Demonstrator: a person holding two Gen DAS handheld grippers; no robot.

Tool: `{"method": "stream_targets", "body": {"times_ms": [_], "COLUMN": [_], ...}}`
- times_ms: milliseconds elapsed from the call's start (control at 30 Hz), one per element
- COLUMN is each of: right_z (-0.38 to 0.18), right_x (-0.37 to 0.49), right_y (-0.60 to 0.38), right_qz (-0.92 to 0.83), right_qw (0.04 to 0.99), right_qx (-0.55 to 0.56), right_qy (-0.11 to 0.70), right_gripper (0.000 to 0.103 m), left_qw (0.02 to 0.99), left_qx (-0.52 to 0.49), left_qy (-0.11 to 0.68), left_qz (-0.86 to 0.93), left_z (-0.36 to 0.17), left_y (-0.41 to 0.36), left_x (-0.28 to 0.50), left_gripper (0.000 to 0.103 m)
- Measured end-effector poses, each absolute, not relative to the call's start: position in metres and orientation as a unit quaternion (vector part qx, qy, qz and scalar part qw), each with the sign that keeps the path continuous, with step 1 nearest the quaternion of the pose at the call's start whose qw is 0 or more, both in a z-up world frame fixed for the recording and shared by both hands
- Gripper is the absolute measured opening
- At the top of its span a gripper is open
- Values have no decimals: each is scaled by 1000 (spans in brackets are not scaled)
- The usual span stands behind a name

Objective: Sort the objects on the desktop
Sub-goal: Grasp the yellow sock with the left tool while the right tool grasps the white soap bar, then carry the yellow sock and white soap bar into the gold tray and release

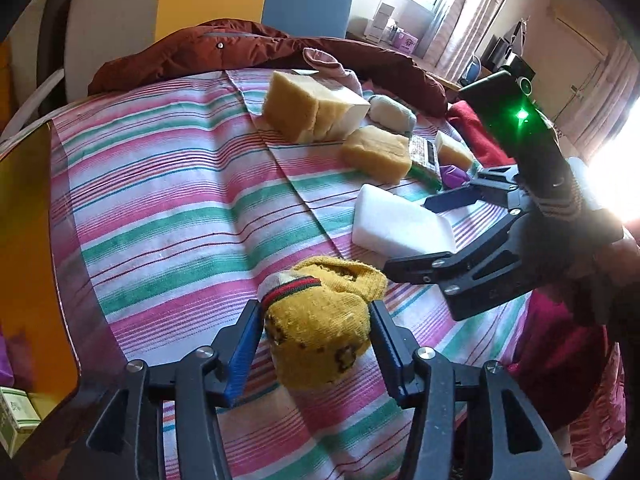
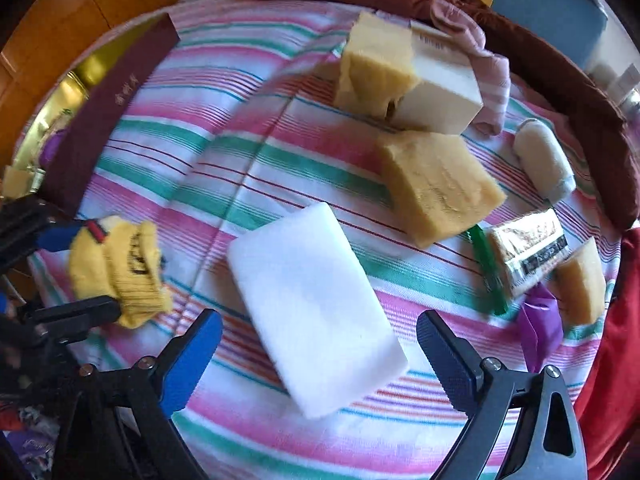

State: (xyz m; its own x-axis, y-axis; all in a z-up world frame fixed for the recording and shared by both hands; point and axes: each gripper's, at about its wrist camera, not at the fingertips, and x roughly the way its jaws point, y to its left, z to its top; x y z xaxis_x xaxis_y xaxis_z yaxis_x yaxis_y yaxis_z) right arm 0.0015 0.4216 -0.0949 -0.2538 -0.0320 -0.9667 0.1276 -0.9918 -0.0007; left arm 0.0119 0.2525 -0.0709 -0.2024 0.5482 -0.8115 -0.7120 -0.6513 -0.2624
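- The left gripper (image 1: 316,344) had its blue pads pressed against both sides of a rolled yellow sock (image 1: 320,320), which sat at the near edge of the striped cloth (image 1: 168,200). Whether the sock was lifted clear of the cloth could not be told.
- The right gripper (image 2: 320,356) stood wide open and held nothing, its jaws on either side of the white block (image 2: 312,312) without touching it.
- Risk: the sock was soft and loosely bundled (one flap hung free at the far side), so it could probably squash, unroll or slip out if the grip loosened while it was being carried.
- Risk: the two grippers sat near each other, so a hasty swing could knock the white block or the tan sponge (image 2: 440,184).
- The sock's long axis ran away from the left gripper, striped cuff (image 1: 288,286) pointing up and left.
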Motion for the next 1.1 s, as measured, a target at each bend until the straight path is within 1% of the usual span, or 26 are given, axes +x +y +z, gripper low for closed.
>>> {"method": "stream_targets", "body": {"times_ms": [67,133,200,233,267,300,433,667,900,1100], "right_z": [-101,-101,-100,-99,-97,-96,-94,-80,-33,-6], "right_x": [-1,1,3,4,6,7,13,25,36,21], "right_y": [425,429,433,434,436,437,440,453,439,391], "right_qz": [-788,-792,-794,-796,-798,-798,-803,-820,-854,-873], "right_qw": [51,53,51,50,47,45,39,29,29,69], "right_qx": [613,609,606,604,601,600,595,571,510,469], "right_qy": [27,14,9,8,7,7,4,-41,-94,-116], "right_gripper": [89,88,83,76,71,70,69,69,69,69], "left_qw": [410,412,414,414,414,415,416,415,387,340], "left_qx": [-483,-482,-480,-479,-476,-474,-466,-440,-414,-391], "left_qy": [87,89,95,98,100,101,97,71,37,3], "left_qz": [769,768,767,768,769,770,775,793,823,855], "left_z": [-73,-74,-75,-76,-75,-75,-69,-43,-12,10], "left_y": [255,256,258,259,258,258,253,233,198,152], "left_x": [11,12,13,14,15,16,18,19,11,-6], "left_gripper": [54,54,49,47,46,45,42,42,42,42]}}
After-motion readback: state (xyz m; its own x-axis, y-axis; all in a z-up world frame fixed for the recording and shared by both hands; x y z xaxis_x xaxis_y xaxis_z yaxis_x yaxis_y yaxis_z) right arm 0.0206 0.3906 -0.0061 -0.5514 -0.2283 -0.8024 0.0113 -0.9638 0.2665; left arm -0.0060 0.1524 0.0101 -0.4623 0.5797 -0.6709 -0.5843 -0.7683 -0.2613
